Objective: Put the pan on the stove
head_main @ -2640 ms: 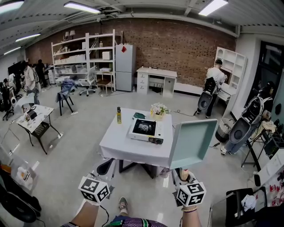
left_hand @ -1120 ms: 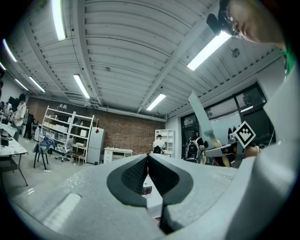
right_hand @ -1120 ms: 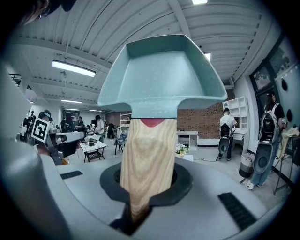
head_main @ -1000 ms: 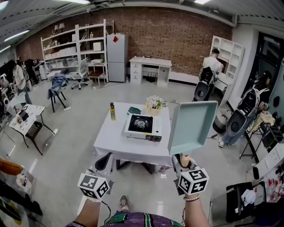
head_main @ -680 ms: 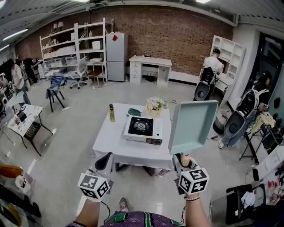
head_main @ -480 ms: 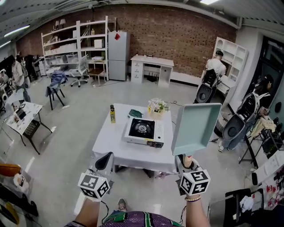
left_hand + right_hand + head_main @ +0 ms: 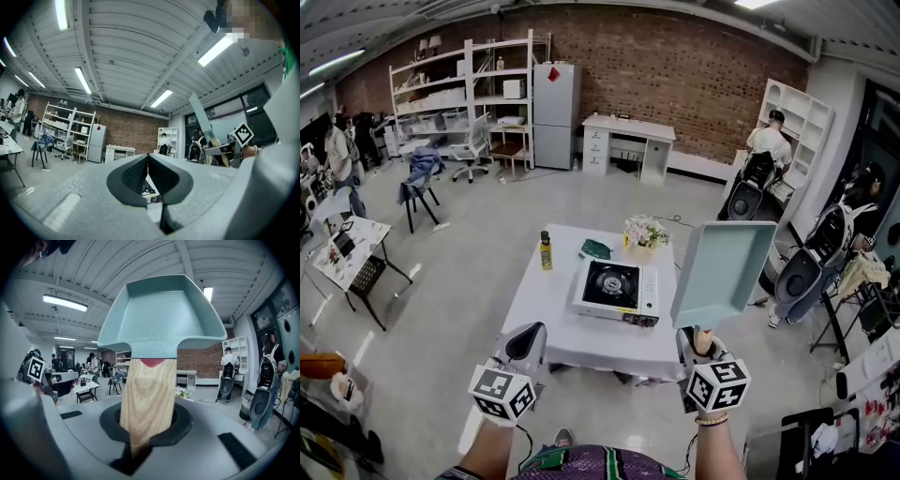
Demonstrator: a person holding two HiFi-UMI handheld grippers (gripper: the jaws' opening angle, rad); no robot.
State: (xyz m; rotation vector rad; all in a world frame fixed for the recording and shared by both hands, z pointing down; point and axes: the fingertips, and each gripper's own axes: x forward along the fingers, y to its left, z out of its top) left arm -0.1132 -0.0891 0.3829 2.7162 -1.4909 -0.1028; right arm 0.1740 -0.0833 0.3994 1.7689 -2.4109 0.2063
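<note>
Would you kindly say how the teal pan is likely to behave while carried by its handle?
The pan looks rigid: it holds its shape standing upright. Gripped only by its wooden handle in the right tool, it is probably top-heavy and may pivot. The smooth wood might slip.

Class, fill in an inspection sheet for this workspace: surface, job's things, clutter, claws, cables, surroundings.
Surface: white table with stove on it.
Job's things: pan upright in the air, right of the table; stove burner bare.
Clutter: bottle, green item, flowers behind the stove.
Grippers: left claw shut, empty; right claw shut on pan.
Cables: thin cable below left claw.
Surroundings: brick wall, shelves, fridge, people nearby.
</note>
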